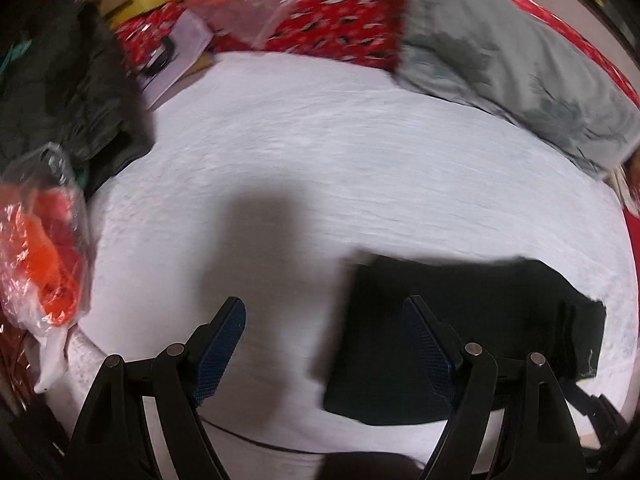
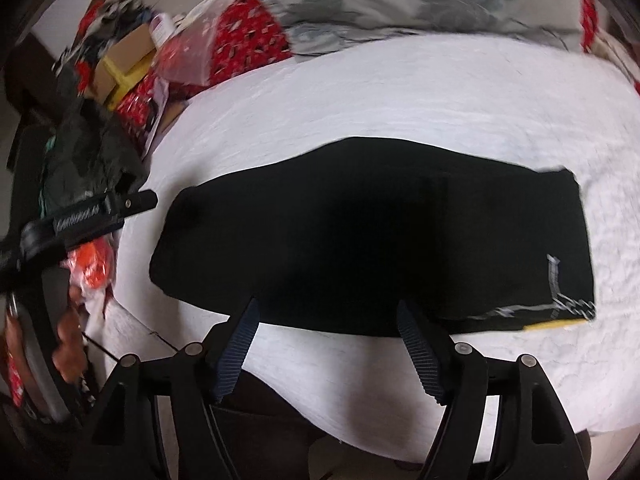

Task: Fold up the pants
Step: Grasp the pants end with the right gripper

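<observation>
The black pants (image 2: 372, 236) lie folded in a flat oblong on the white sheet (image 2: 440, 88), with a grey printed mark near their right end. My right gripper (image 2: 326, 308) hangs open above their near edge, nothing between its blue pads. In the left wrist view the pants (image 1: 460, 320) lie at the lower right. My left gripper (image 1: 324, 308) is open over the white sheet (image 1: 320, 140), its right finger in front of the pants' left end, nothing held. The left gripper (image 2: 132, 202) also shows at the left of the right wrist view, held by a hand (image 2: 68, 340).
A grey patterned pillow (image 1: 520, 72) lies at the far side on a red patterned cover (image 1: 340, 28). A crinkly bag with something orange (image 1: 48, 248) and a dark heap of clothes (image 1: 68, 92) sit at the left. Boxes (image 2: 124, 64) stand behind.
</observation>
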